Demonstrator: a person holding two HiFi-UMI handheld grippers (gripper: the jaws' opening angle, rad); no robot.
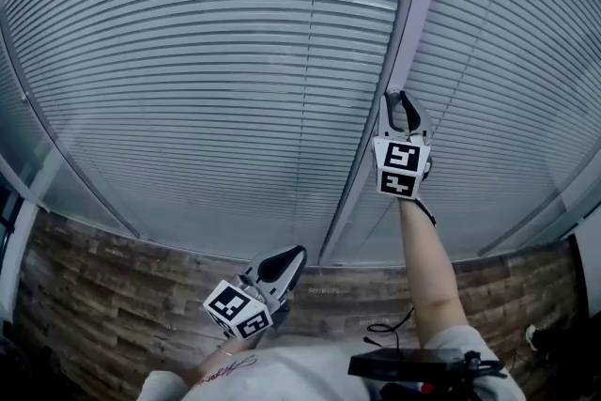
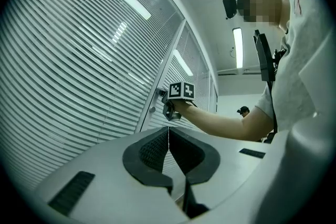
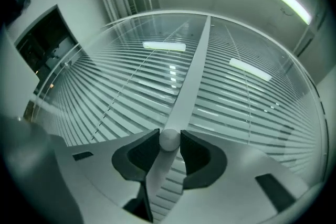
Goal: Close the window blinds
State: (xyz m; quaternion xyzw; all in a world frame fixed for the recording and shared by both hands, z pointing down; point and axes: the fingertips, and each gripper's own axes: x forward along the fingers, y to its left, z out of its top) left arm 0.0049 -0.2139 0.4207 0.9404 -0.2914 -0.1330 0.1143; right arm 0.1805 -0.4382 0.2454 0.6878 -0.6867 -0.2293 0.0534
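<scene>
Two broad panels of window blinds (image 1: 207, 61) fill nearly the whole head view, their thin horizontal slats running to either side of a pale upright frame post (image 1: 394, 61) that divides them. Ceiling lights are mirrored across the panels in the right gripper view, so the slats are judged to sit behind glass, where they cannot be touched. The right gripper (image 1: 401, 100) is raised at arm's length against the post. The left gripper (image 2: 168, 131) is held low and close to the body, with its jaws brought together and nothing between them. A small round knob (image 3: 169, 139) is mounted on the post, and the jaws of the right gripper are set on it, one dark pad pressed to each side of it. The slats look light and easily bent, so they are best moved only through this knob, which is taken to be their tilt control. The knob appears hard, smooth and rounded, and slipping under the pads is likely if it is held near its tip. A firm, square hold across its widest part is called for, and the twist should be made about its own axis.
</scene>
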